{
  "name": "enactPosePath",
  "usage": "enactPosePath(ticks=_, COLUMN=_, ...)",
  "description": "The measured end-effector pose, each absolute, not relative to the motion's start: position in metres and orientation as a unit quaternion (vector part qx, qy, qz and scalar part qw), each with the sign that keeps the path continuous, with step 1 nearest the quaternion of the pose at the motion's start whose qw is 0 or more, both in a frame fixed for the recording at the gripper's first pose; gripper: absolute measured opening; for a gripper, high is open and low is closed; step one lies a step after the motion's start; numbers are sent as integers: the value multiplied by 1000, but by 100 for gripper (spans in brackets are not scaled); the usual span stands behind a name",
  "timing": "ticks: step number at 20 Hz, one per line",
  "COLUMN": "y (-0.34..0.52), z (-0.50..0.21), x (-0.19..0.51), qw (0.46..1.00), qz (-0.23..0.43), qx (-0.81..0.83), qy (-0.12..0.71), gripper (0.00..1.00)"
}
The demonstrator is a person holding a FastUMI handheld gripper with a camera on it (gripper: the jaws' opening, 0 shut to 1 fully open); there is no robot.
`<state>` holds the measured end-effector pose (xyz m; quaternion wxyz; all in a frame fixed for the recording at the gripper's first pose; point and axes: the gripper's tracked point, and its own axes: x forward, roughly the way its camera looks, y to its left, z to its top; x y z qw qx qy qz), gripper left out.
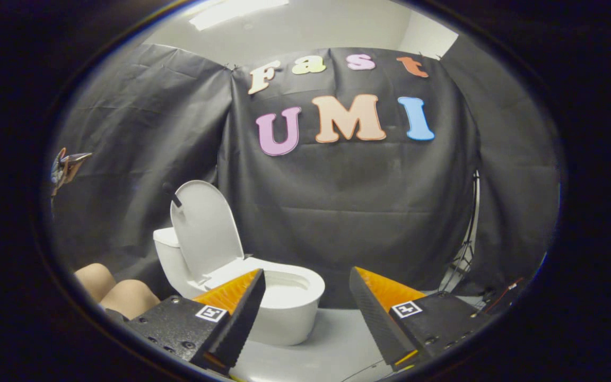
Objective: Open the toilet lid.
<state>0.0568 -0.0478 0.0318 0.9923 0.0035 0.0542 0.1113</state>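
Standing upright, the toilet lid (pixel 206 228) is already raised, its inner face turned toward the bowl and its back leaning toward the tank (pixel 166 237) behind it. The white toilet (pixel 284 313) sits on a pale floor (pixel 332 345) in front of the black cloth wall (pixel 348 212), with its open seat and bowl facing forward and to the right. The gripper (pixel 307 286) is released: its two fingers are spread wide apart with nothing between them, and neither one touches the toilet. The left finger (pixel 242 313) overlaps the near side of the bowl in this view, while the right finger stands apart from the toilet, over bare floor. The lid lies beyond the fingers, up and to the left of the left one. A person's bare knees (pixel 117 292) show low down beside the tank, to the left of the toilet. A light stand (pixel 464 254) leans against the cloth beyond the right finger.
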Motion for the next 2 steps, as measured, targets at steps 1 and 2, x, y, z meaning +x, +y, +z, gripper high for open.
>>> enactPosePath(ticks=1, y=-50, z=42, x=68, qw=992, qz=119, qx=3, qy=46, gripper=97)
enactPosePath(ticks=2, y=-54, z=52, x=79, qw=992, qz=124, qx=7, qy=37, gripper=97)
